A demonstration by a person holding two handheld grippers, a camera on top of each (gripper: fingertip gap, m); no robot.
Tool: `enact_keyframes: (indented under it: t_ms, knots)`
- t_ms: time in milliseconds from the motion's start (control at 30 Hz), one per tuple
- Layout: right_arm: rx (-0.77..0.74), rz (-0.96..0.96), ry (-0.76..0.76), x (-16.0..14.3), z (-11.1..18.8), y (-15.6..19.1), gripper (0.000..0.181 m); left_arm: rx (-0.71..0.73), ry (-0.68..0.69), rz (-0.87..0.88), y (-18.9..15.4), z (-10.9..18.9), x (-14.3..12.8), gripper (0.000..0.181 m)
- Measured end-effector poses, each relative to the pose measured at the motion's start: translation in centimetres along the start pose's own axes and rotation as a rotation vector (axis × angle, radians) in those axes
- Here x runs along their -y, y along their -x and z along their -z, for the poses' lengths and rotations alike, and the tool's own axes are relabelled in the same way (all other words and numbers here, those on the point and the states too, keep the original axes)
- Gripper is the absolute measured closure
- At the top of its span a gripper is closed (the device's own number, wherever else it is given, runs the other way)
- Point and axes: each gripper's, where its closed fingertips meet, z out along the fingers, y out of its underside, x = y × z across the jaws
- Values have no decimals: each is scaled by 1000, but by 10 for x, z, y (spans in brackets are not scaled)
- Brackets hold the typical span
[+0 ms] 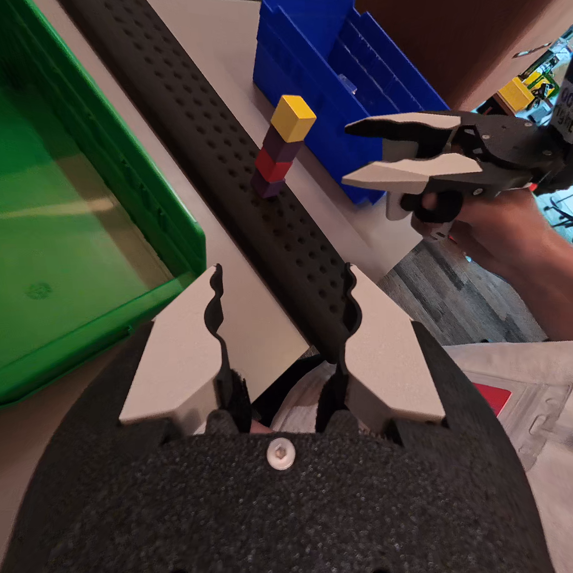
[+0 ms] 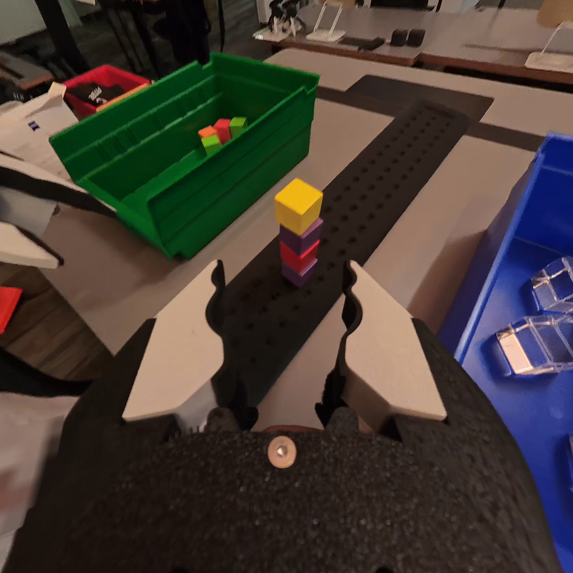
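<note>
Dim, warm indoor light is falling from above; edges are bending wide-angle, and the borders are blurring.

Right gripper (image 2: 283,276) gapes empty before block tower (image 2: 298,232) on perforated strip (image 2: 372,198).

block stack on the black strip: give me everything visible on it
The block stack is four small cubes, matte and painted, wood by the look: purple at the bottom, then red, purple, yellow on top. It stands upright on the black perforated strip, each cube twisted slightly off the one below. Nothing else touches it. The right gripper is open, just short of it and aimed at it; the left gripper is open, farther back. The green bin and the blue bin flank the strip.
</note>
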Motion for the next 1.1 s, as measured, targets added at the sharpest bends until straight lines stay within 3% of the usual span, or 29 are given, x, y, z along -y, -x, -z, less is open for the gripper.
enact_keyframes:
  t_ms: [233,333,467,500,633,767,867,933,1000,1100]
  knots:
    - [-9,41,-76,24,-37,-1,107,29,-12,22,9,13,-5,101]
    - [13,61,-48,20,-51,1,114,39,-13,29,8,17,-11,101]
    - [16,60,-46,17,-59,-1,145,40,-13,39,4,19,-17,102]
    - [24,63,-63,19,-58,1,146,41,-12,40,3,20,-18,102]
    - [4,90,-104,28,-52,-3,146,35,-16,38,1,19,-15,102]
    - [-11,97,-189,58,-27,-10,146,28,-15,28,1,16,-8,102]
    - [-159,140,-213,76,14,-57,146,22,-7,11,-1,14,-5,102]
    - [-237,142,-139,64,40,-104,146,17,0,4,-2,12,-4,102]
    - [-231,119,62,23,50,-142,146,5,9,0,-5,10,-6,102]
    - [-127,150,395,-51,46,-170,146,-17,33,-18,-12,5,-11,102]
